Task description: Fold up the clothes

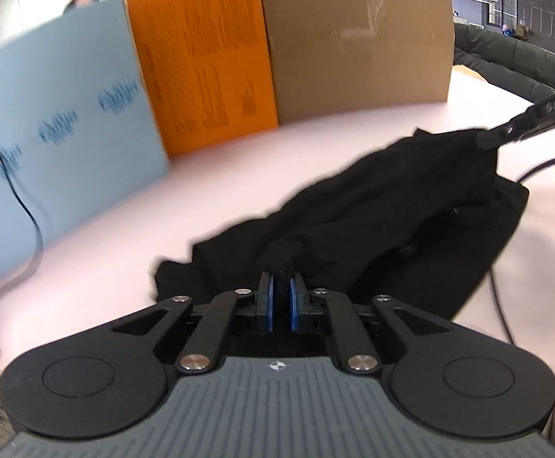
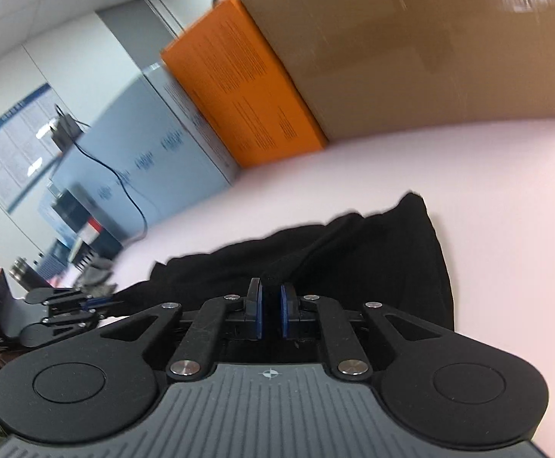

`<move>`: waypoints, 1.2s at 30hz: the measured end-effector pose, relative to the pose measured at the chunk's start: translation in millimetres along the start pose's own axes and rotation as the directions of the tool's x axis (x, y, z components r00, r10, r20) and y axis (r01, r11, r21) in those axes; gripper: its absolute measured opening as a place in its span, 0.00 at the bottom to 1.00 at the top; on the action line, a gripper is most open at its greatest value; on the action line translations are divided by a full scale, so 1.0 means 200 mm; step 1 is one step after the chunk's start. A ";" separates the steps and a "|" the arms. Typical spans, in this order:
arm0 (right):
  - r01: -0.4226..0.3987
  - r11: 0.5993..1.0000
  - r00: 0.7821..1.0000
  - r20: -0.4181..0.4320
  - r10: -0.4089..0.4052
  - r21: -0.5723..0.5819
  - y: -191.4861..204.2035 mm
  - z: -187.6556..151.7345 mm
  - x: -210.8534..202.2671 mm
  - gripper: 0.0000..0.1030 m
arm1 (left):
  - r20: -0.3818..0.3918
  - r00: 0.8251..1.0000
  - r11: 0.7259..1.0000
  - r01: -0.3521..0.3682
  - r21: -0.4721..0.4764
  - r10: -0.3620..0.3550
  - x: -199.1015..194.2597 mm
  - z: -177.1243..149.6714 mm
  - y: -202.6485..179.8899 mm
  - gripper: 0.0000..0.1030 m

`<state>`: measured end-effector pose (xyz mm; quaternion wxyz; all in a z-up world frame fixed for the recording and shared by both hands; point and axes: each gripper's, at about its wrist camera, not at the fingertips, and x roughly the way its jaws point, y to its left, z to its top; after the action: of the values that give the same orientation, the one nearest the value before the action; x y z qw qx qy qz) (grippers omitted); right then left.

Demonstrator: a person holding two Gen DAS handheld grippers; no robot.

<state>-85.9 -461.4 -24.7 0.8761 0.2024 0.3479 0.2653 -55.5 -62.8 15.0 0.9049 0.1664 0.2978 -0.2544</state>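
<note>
Black cloth [image 1: 372, 213] hangs bunched over the pink table [image 1: 239, 160], pinched by left gripper [image 1: 281, 286] and right gripper [image 2: 271, 290]. A thin pinch could slip, dropping it.

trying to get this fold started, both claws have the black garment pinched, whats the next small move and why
Probably draw the two claws apart to stretch the black garment flat: the left claw and right claw each pinch a bunched edge, and the cloth between them sags crumpled on the pink table.

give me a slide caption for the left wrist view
Left gripper and right gripper pinch a black garment over the pink table.
</note>
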 end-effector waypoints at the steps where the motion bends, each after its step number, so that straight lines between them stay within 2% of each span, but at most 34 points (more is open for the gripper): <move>1: 0.002 1.000 1.000 -0.016 -0.002 -0.003 0.00 0.00 -0.01 0.09 | -0.004 1.000 1.000 0.001 0.014 -0.001 -0.01 -0.01 0.01 0.07; 3: 0.037 0.999 0.995 -0.090 -0.038 -0.009 -0.04 -0.04 0.02 0.11 | -0.045 0.999 0.998 0.028 0.049 -0.026 0.00 -0.05 0.00 0.13; 4: 0.070 0.997 0.989 -0.128 -0.072 -0.021 -0.06 -0.07 0.03 0.17 | -0.076 0.997 0.996 0.021 0.091 -0.014 0.02 -0.08 -0.02 0.15; 6: 0.113 0.992 0.981 -0.152 -0.120 -0.058 -0.07 -0.11 0.01 0.18 | -0.129 0.991 0.986 -0.007 0.166 0.029 0.03 -0.15 -0.04 0.22; 8: 0.149 0.985 0.973 -0.166 -0.163 -0.090 -0.07 -0.14 -0.02 0.22 | -0.152 0.986 0.983 -0.039 0.180 0.067 0.00 -0.20 -0.03 0.22; 9: 0.152 0.984 0.975 -0.148 -0.164 -0.092 -0.07 -0.13 -0.05 0.30 | -0.153 0.985 0.985 -0.057 0.161 0.082 -0.03 -0.21 0.00 0.23; 10: 0.154 0.983 0.977 -0.131 -0.166 -0.095 -0.07 -0.13 -0.07 0.33 | -0.149 0.985 0.989 -0.070 0.130 0.089 -0.05 -0.21 0.03 0.23; 12: 0.146 0.984 0.983 -0.099 -0.156 -0.103 -0.06 -0.09 -0.09 0.33 | -0.121 0.988 0.996 -0.089 0.028 0.091 -0.10 -0.18 0.11 0.24; 14: 0.119 0.988 0.990 -0.067 -0.126 -0.102 -0.04 -0.04 -0.06 0.33 | -0.067 0.997 0.988 -0.056 -0.141 0.047 -0.11 -0.11 0.18 0.24; 16: 0.070 0.993 0.996 -0.040 -0.074 -0.091 0.00 0.01 0.04 0.33 | -0.002 1.000 0.947 0.006 -0.321 -0.007 -0.09 -0.03 0.24 0.25; 18: 0.026 0.996 1.000 -0.013 -0.027 -0.085 0.04 0.06 0.15 0.33 | 0.046 0.996 0.861 0.084 -0.502 -0.070 0.02 0.03 0.25 0.26; 21: 0.003 0.996 1.000 0.009 -0.002 -0.094 0.14 0.09 0.39 0.34 | 0.068 0.988 0.769 0.151 -0.621 -0.140 0.25 0.14 0.19 0.27; 22: -0.002 0.997 1.000 -0.009 0.001 -0.082 0.15 0.09 0.48 0.34 | 0.056 0.987 0.769 0.151 -0.621 -0.149 0.32 0.17 0.16 0.28; 25: 0.006 0.997 0.999 -0.048 -0.010 -0.076 0.14 0.11 0.66 0.34 | -0.061 0.992 0.830 0.060 -0.555 -0.112 0.54 0.23 0.06 0.31; 26: 0.014 0.997 0.999 -0.044 -0.017 -0.077 0.13 0.12 0.69 0.34 | -0.078 0.992 0.837 0.043 -0.546 -0.103 0.59 0.23 0.06 0.31; 28: 0.050 0.999 0.999 -0.007 -0.050 -0.017 0.05 0.14 0.70 0.34 | -0.088 0.994 0.826 -0.001 -0.564 -0.059 0.64 0.21 0.11 0.32; 29: 0.084 0.995 0.996 0.022 -0.086 0.052 -0.02 0.15 0.68 0.34 | -0.091 0.995 0.806 -0.031 -0.591 -0.029 0.66 0.19 0.15 0.39; 30: 0.115 0.985 0.991 0.051 -0.123 0.129 -0.08 0.15 0.65 0.34 | -0.092 0.996 0.770 -0.061 -0.635 0.003 0.66 0.16 0.20 0.46; 32: 0.151 0.957 0.979 0.099 -0.180 0.250 -0.19 0.15 0.58 0.34 | -0.080 0.997 0.688 -0.074 -0.722 0.023 0.64 0.09 0.30 0.46; 33: 0.141 0.954 0.977 0.117 -0.177 0.266 -0.20 0.15 0.55 0.34 | -0.064 0.998 0.656 -0.051 -0.753 0.004 0.63 0.07 0.34 0.45; 34: 0.131 0.954 0.977 0.131 -0.171 0.269 -0.20 0.15 0.52 0.36 | -0.053 0.999 0.637 -0.036 -0.770 -0.008 0.61 0.06 0.36 0.46; 35: 0.114 0.964 0.980 0.134 -0.149 0.240 -0.17 0.15 0.49 0.38 | -0.044 0.999 0.634 -0.031 -0.773 -0.006 0.58 0.06 0.37 0.47; 36: 0.080 0.975 0.985 0.133 -0.109 0.207 -0.13 0.15 0.46 0.46 | -0.021 1.000 0.639 -0.008 -0.769 -0.013 0.54 0.05 0.37 0.54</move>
<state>0.1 -430.8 -65.3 0.8855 0.2916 0.3184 0.1715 65.6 -47.1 -33.4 0.8857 -0.2311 0.3892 -0.1031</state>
